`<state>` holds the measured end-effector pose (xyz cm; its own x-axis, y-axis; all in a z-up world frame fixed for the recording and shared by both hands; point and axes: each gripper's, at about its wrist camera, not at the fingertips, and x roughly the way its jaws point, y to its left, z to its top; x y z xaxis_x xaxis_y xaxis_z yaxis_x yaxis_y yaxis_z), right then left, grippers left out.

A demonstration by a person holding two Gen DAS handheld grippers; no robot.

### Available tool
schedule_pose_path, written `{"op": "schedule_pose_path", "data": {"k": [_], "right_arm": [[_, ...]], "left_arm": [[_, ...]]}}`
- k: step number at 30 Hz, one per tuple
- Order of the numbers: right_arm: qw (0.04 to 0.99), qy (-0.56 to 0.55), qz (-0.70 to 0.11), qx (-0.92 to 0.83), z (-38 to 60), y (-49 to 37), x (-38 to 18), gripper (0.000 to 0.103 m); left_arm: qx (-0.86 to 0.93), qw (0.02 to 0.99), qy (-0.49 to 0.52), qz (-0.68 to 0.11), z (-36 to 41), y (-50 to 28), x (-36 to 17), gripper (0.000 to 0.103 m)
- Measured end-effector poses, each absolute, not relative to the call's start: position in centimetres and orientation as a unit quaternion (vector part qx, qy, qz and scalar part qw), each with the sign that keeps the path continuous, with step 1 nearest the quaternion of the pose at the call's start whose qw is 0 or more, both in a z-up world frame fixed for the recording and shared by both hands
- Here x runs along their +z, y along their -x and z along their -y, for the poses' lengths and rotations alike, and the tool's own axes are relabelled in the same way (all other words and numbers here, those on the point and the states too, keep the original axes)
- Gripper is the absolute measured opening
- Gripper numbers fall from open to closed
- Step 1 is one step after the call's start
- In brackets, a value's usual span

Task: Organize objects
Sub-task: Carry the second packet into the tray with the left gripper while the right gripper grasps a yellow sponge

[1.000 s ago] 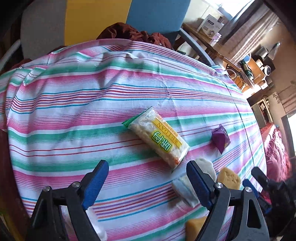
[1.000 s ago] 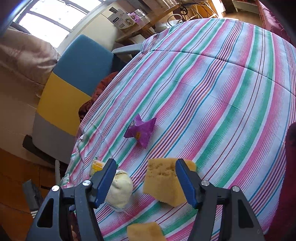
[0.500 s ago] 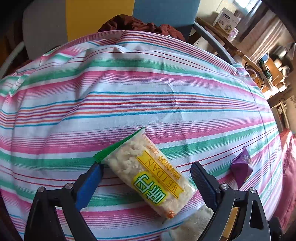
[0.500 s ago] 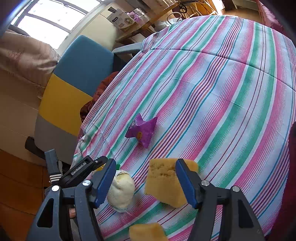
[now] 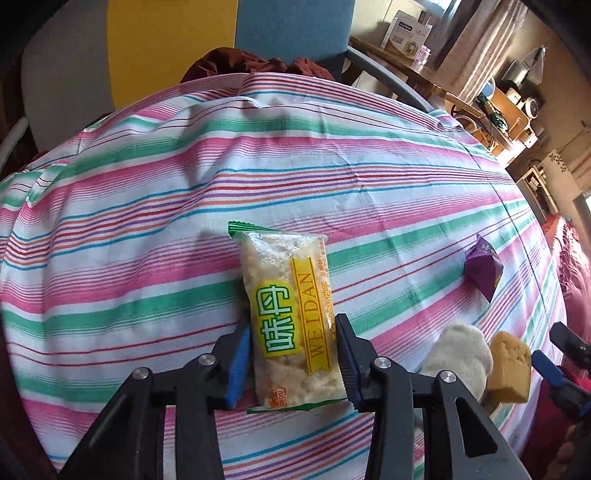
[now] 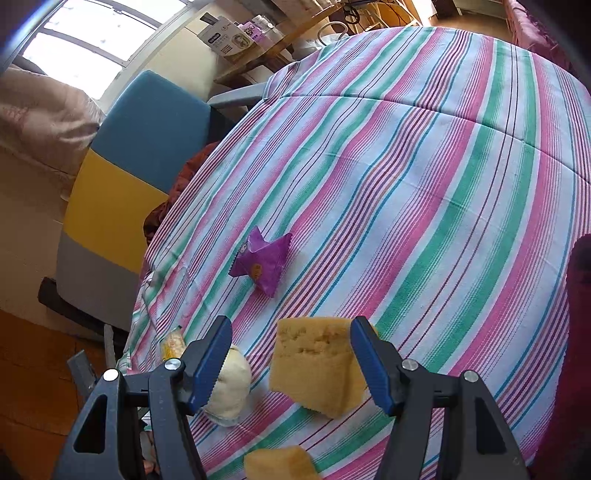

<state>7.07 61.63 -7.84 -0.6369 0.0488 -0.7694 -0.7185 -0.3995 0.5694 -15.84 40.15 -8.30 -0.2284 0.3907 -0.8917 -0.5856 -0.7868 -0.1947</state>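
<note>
A clear snack packet with a yellow-green label lies on the striped tablecloth. My left gripper straddles its near half; the jaws are closing and both blue pads press its long sides. My right gripper stands open over a yellow sponge-cake piece. That piece sits close to the right pad, with a gap at the left pad. A white bun lies just outside the left finger. A purple packet lies farther off on the cloth. The snack packet's end shows at the table's edge.
A second cake piece lies near the bottom edge. A blue and yellow chair holding a dark red cloth stands against the table's far side. Behind it is a shelf with boxes. In the left wrist view the bun and cake lie right of the packet.
My left gripper came down over the snack packet and its wide jaws closed onto the packet's sides; the packet now lies along the fingers. The right gripper kept still.
</note>
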Motion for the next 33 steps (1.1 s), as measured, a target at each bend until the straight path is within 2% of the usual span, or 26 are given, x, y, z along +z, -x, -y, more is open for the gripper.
{"op": "schedule_pose_path", "data": {"k": [13, 16, 22, 24, 29, 33], "right_arm": [[0.276, 0.432, -0.406, 0.757, -60.5, -5.3, -9.1, 0.069], [0.274, 0.44, -0.385, 0.763, -59.9, -4.8, -9.0, 0.074], [0.268, 0.461, -0.364, 0.763, -59.3, -4.2, -9.3, 0.076], [0.263, 0.471, -0.346, 0.767, -58.8, -3.8, -9.4, 0.083], [0.266, 0.523, -0.29, 0.756, -57.7, -2.5, -10.4, 0.083], [0.278, 0.539, -0.256, 0.753, -57.2, -2.2, -10.5, 0.076]], "left_arm": [[0.796, 0.323, 0.493, -0.138, -39.0, 11.7, -8.2, 0.042], [0.798, 0.326, 0.488, -0.136, -38.7, 11.1, -8.0, 0.041], [0.812, 0.34, 0.457, -0.128, -37.7, 9.3, -5.8, 0.041], [0.817, 0.345, 0.444, -0.127, -37.1, 8.4, -4.9, 0.041], [0.836, 0.344, 0.408, -0.125, -34.4, 6.0, -2.5, 0.041], [0.852, 0.336, 0.386, -0.113, -31.5, 4.4, -0.7, 0.041]]}}
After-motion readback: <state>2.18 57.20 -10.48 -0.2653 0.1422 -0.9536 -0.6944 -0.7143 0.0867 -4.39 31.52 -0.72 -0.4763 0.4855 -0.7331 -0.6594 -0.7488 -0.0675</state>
